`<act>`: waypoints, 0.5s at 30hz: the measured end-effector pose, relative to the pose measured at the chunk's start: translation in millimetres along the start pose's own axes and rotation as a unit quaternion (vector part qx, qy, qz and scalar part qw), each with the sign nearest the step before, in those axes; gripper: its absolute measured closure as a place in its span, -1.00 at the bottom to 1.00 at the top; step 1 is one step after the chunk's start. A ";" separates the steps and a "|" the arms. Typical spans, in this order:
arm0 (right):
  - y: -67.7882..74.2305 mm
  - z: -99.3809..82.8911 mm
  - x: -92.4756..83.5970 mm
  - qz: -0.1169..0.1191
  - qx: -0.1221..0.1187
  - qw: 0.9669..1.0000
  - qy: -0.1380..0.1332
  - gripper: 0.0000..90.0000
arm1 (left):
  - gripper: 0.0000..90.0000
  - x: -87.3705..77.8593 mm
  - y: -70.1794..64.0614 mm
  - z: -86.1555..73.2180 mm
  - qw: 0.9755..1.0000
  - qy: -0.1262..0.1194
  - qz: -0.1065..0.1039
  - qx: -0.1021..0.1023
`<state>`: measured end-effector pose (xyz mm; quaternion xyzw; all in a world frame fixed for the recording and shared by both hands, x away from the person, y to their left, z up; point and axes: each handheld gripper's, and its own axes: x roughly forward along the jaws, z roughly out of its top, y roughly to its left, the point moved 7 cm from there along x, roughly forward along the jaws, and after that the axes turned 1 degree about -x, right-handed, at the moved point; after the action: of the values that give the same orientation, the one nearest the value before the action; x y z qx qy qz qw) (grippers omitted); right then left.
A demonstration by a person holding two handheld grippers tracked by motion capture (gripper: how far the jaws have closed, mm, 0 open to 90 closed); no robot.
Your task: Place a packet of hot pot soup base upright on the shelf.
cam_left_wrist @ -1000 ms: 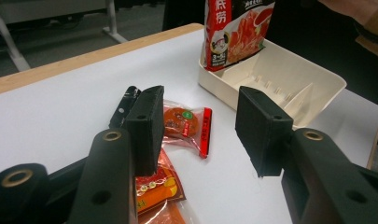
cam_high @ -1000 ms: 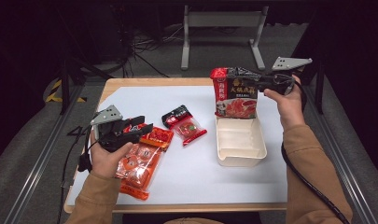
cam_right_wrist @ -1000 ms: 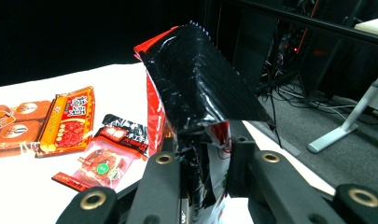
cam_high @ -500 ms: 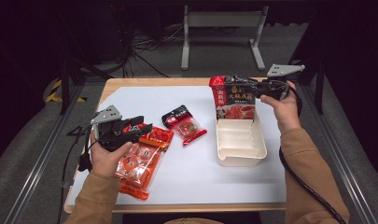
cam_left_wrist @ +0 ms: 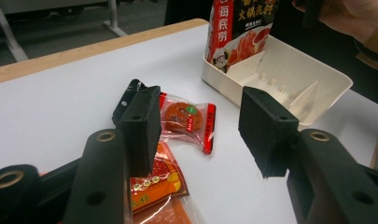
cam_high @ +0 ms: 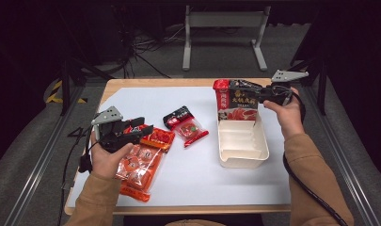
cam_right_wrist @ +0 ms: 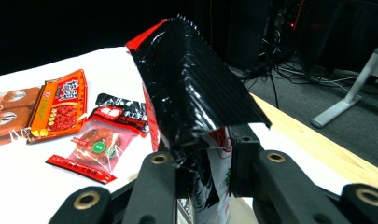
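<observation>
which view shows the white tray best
The high view: the whole white tray and its rim show. The left gripper view shows its dividers, one end cut off. The right gripper view is blocked by the held pouch.

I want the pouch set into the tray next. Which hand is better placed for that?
Right. The right gripper already clamps the pouch upright over the tray; the left gripper is open, far off.

Bare counter (cam_high: 202, 169) is left open between the snack packets (cam_high: 186, 125) and the tray (cam_high: 242, 143), whose far end is blocked by the upright pouch (cam_high: 237, 100).
</observation>
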<state>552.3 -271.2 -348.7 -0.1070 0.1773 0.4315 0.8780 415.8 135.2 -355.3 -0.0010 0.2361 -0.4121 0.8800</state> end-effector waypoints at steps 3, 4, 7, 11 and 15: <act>-1.5 -4.7 -2.4 -0.006 0.004 1.000 0.000 0.70 | 0.11 0.3 1.3 -0.8 1.000 0.003 0.002 0.003; -1.9 -5.6 -2.6 -0.007 0.005 1.000 0.000 0.70 | 0.11 0.4 1.4 -1.2 1.000 0.004 0.001 0.002; -3.9 -9.0 -4.1 -0.011 0.013 1.000 -0.003 0.70 | 0.10 0.3 2.5 -2.0 1.000 0.006 0.001 0.002; -6.5 -14.2 -6.4 -0.017 0.027 0.999 -0.006 0.70 | 0.09 0.7 4.3 -3.2 1.000 0.009 0.002 0.002; -6.2 -14.5 -7.0 -0.018 0.025 1.000 -0.004 0.68 | 0.08 1.7 5.0 -4.1 1.000 0.011 0.002 -0.001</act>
<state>550.1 -284.9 -358.9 -0.0864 0.1824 0.4118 0.8886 418.7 138.0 -360.7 0.0026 0.2460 -0.4104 0.8781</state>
